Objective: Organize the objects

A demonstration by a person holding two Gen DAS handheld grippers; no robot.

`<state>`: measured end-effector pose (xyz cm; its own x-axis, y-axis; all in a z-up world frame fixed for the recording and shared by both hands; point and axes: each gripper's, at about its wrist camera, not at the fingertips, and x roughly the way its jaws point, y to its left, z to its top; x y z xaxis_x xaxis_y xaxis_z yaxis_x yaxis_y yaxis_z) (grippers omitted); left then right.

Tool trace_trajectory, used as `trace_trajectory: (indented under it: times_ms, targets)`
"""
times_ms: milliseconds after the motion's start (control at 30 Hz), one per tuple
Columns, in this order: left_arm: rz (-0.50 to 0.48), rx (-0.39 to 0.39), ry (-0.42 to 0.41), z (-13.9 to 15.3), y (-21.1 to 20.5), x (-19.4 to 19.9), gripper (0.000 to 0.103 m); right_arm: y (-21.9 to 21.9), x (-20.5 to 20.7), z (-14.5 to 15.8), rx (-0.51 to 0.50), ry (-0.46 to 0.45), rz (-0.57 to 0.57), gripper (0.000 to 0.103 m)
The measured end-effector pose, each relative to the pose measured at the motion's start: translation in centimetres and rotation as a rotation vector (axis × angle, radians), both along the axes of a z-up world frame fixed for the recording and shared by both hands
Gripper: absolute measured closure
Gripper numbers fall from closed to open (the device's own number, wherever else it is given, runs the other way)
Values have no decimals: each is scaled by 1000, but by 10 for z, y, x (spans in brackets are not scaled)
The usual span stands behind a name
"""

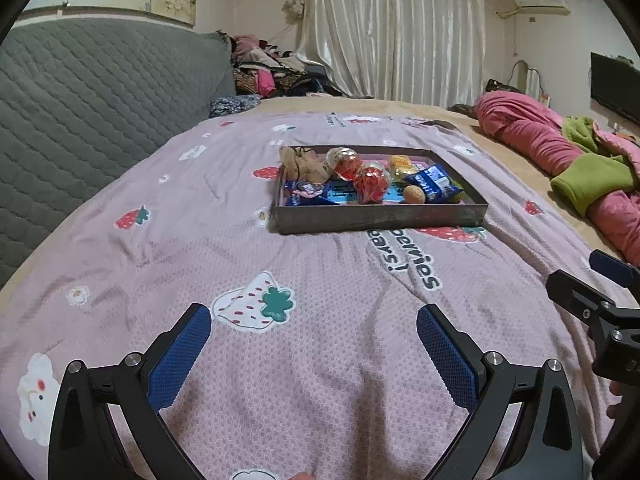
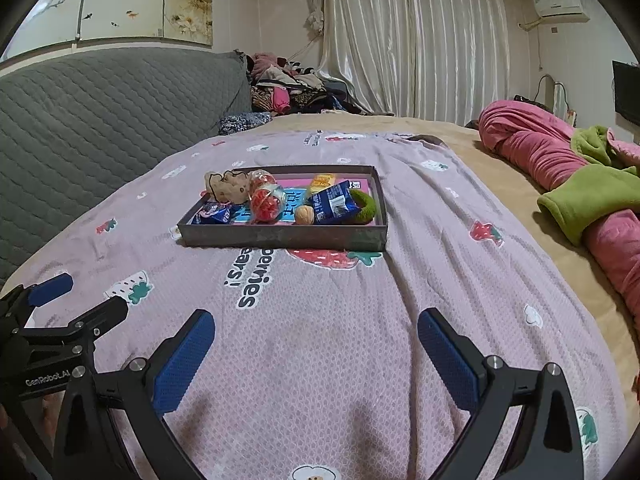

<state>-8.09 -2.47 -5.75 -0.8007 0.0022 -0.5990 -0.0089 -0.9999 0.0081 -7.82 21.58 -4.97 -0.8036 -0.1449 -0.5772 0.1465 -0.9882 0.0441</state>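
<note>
A dark shallow tray (image 1: 380, 217) (image 2: 280, 236) rests on the pink strawberry-print bedspread (image 1: 320, 340), ahead of both grippers. Inside lie a beige plush toy (image 1: 302, 164) (image 2: 228, 188), two clear balls with red filling (image 1: 372, 182) (image 2: 266, 202), blue snack packets (image 1: 432, 184) (image 2: 334, 202), a walnut (image 1: 414, 195) (image 2: 305, 215), a yellow sweet (image 1: 400, 162) and a green ring (image 2: 366, 206). My left gripper (image 1: 314, 334) hovers open and empty over the bedspread, well short of the tray. My right gripper (image 2: 316, 336) is likewise open and empty beside it.
A grey quilted headboard (image 1: 92, 92) runs along the left. Rolled pink and green blankets (image 1: 560, 148) (image 2: 560, 160) lie at the right edge of the bed. Piled clothes (image 1: 272, 68) and curtains (image 1: 392, 28) stand behind. Bedspread stretches between grippers and tray.
</note>
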Motion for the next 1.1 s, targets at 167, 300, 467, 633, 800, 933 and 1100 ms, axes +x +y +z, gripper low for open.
trace_trajectory:
  times_ms: [167, 300, 467, 633, 800, 933, 1100]
  targets:
    - [-3, 6, -9, -5, -2, -1, 0, -2, -1, -6, 8, -9, 4, 0]
    - [3, 6, -8, -8, -5, -2, 0, -2, -2, -11, 7, -18, 3, 0]
    - [1, 12, -8, -9, -6, -3, 0, -2, -4, -16, 11, -26, 1, 0]
    - [6, 13, -4, -10, -6, -3, 0, -3, -4, -17, 17, -24, 4, 0]
    - [14, 20, 0, -11, -7, -4, 0, -4, -4, -18, 21, -26, 5, 0]
    - [12, 22, -2, -13, -7, -5, 0, -5, -5, -20, 23, -37, 6, 0]
    - [3, 15, -2, -14, -5, -7, 0, -6, -4, -23, 32, -41, 9, 0]
